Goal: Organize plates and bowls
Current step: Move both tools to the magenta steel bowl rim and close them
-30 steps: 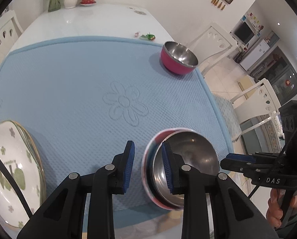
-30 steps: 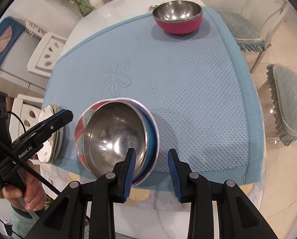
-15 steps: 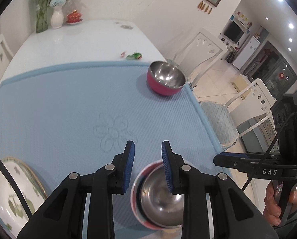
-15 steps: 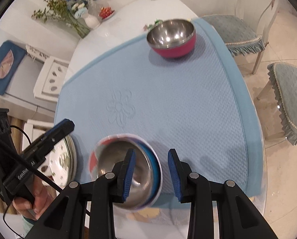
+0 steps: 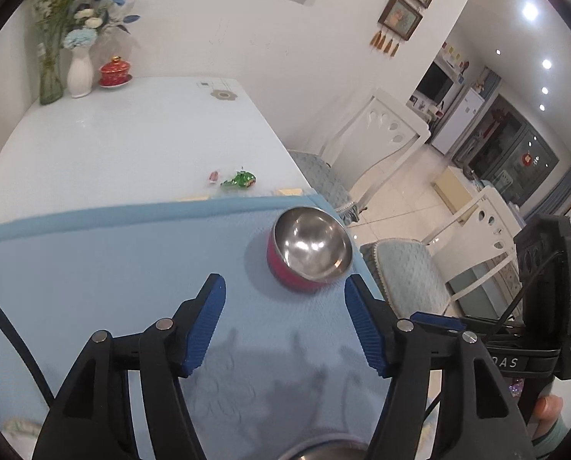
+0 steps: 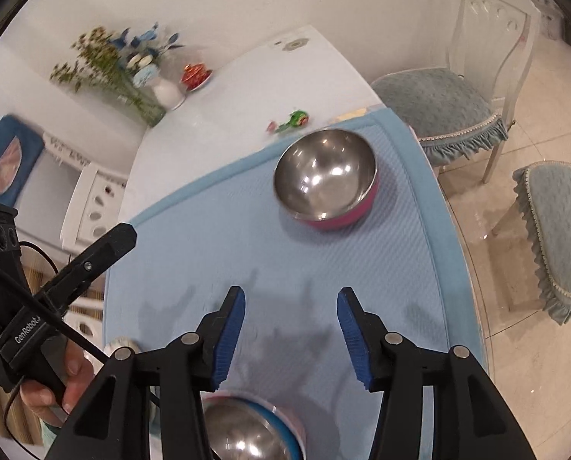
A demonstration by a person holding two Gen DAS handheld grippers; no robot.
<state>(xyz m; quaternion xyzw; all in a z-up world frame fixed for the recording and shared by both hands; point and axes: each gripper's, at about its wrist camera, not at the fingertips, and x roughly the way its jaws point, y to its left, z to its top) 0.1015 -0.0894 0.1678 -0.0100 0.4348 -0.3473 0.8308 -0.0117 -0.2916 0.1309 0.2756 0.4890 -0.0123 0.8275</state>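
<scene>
Both grippers have pulled back and up from the nested stack of bowls, which now sits low at the near edge of the blue mat, a steel bowl inside coloured ones. The left gripper and the right gripper have just been opening; their blue pads stand apart with nothing between them, only mat beneath. A hand at the left of the right wrist view grips the other tool's handle.

Further along the mat, near its far right corner, stands the pink bowl with a shiny steel inside, upright and alone, well apart from the stack. Shadows of the tools fall on the quilted cloth between the two.

Beyond the mat's far hem the white table runs on, with a green wrapped sweet lying just past the hem. At the far end stand a white vase of flowers and a red lidded cup beside it. White chairs with blue cushions stand on the tiled floor to the right, and framed pictures hang on the wall.
</scene>
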